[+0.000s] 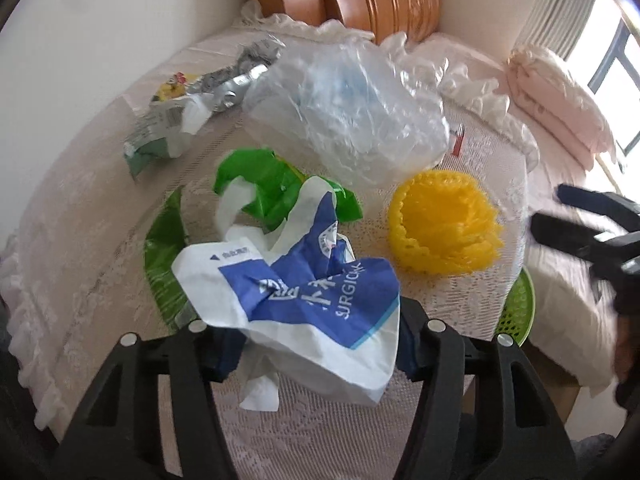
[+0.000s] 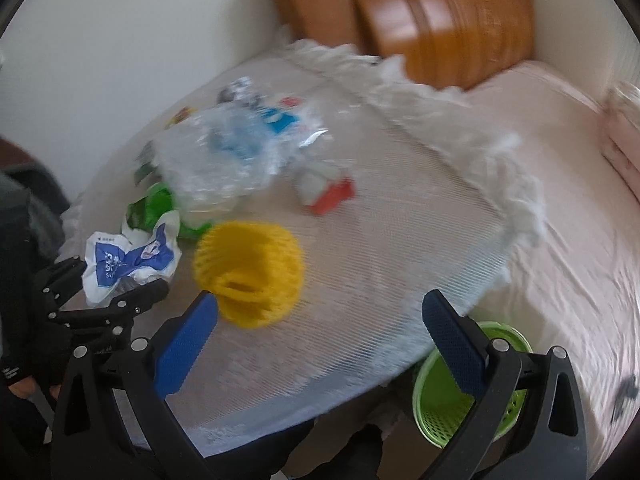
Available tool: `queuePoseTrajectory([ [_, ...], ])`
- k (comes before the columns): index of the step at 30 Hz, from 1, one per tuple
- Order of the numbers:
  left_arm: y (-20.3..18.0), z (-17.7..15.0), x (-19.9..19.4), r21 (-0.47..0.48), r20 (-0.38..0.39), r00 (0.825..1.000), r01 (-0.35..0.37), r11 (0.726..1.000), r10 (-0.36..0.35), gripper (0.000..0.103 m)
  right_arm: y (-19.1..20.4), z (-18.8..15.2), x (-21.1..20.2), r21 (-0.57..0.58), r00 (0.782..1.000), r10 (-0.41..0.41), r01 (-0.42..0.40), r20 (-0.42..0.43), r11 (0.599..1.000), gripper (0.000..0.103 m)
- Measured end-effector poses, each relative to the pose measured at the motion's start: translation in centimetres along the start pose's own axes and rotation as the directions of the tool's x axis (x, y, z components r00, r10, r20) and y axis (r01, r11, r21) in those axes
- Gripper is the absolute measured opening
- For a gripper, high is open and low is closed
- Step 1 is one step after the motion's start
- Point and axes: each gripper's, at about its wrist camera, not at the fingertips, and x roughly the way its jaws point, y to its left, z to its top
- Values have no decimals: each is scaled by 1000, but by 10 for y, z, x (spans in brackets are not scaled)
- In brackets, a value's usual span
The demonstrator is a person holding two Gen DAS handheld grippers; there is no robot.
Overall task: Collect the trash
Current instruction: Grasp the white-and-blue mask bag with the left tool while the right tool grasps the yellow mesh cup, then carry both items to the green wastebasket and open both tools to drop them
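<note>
Left gripper (image 1: 310,344): its fingers are standing on both sides of the blue-and-white mask wrapper (image 1: 304,300); from the left wrist view alone it is hard to tell if they are already pressing it, but the right wrist view is showing the wrapper pinched between them, so it is looking clamped.
Right gripper (image 2: 320,332): its blue pads (image 2: 184,344) are standing wide apart and holding nothing; it is hovering just before the yellow foam net (image 2: 248,276).
Wrapper handling: it is appearing thin, light and crumpled, probably slippery, so a bunched fold is giving a safer hold than a flat edge.
Foam net handling: it is seeming soft and springy; squeezing across its rim is likely working best.
Other trash: a clear plastic bag (image 1: 344,108), a green wrapper (image 1: 264,188) and a silver packet (image 1: 224,84) are lying on the lace tablecloth (image 1: 100,208).
Bin: the green basket (image 2: 452,400) is standing beside the table, below its edge.
</note>
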Motion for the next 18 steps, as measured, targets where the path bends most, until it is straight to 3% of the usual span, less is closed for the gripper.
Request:
queuePoseTrajectory([
  [6,7,-10,-21,-51,42,998,-40,998,43,57,34,8,37,-138,999,4,-9,-36,990,101],
  [14,19,-28,-48,-113,79,992,-88,990,97,57,49,6,69,-206,997,-42,27,-68,978,101],
  [15,20,-29,-50,-121,83,991,-92,988,102,57,49,6,69,-208,997,-44,30,-62,978,99],
  [17,20,-30,-53,-128,85,990,-100,987,111,57,47,6,70,-198,997,-31,17,-68,980,75],
  [18,19,-32,-55,-128,87,990,-104,986,115,57,45,5,69,-188,998,-21,8,-67,982,72],
])
